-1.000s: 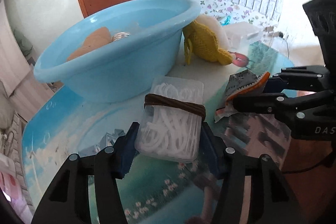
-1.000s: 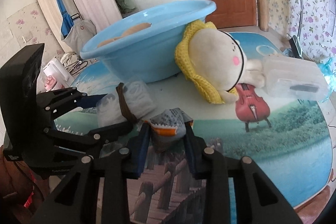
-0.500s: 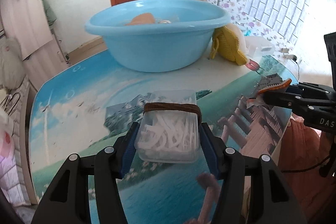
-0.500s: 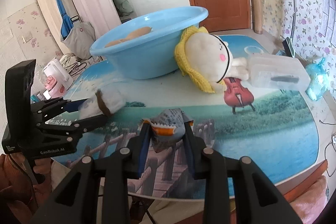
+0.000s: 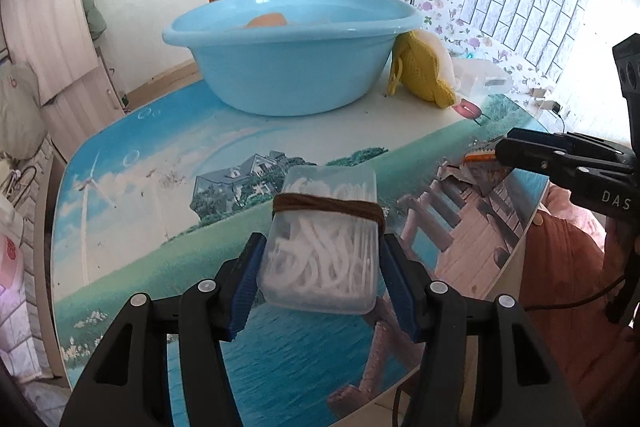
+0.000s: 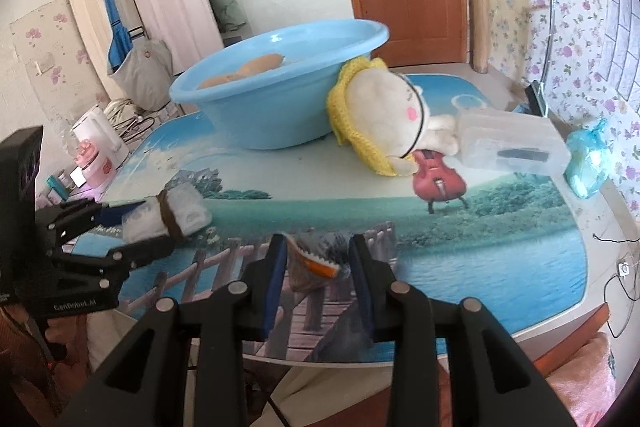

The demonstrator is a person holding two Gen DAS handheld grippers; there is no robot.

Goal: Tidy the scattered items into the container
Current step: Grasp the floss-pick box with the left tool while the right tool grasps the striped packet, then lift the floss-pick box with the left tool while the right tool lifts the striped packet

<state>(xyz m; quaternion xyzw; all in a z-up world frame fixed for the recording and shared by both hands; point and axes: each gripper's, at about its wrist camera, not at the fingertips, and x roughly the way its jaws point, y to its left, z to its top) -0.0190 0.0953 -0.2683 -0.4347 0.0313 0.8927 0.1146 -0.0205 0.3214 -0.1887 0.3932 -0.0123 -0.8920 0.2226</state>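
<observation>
My left gripper (image 5: 322,259) is shut on a clear plastic box of white floss picks (image 5: 324,243) bound with a brown band, held above the table's near part. It shows at the left of the right wrist view (image 6: 164,213). My right gripper (image 6: 320,259) is shut on a crumpled grey and orange snack packet (image 6: 314,259) over the table's front edge; the packet also shows in the left wrist view (image 5: 482,159). The light blue basin (image 5: 288,59) stands at the far side, some way off, with tan objects inside (image 6: 256,65).
A plush doll with a yellow knit hat (image 6: 384,115) leans against the basin's right side. A clear lidded box (image 6: 512,147) lies beside it, a blue bag (image 6: 588,163) further right. The table (image 5: 160,195) has a printed landscape top.
Both grippers have pulled back from the basin toward the table's near edge, each keeping its item. The basin now looks farther and smaller.
</observation>
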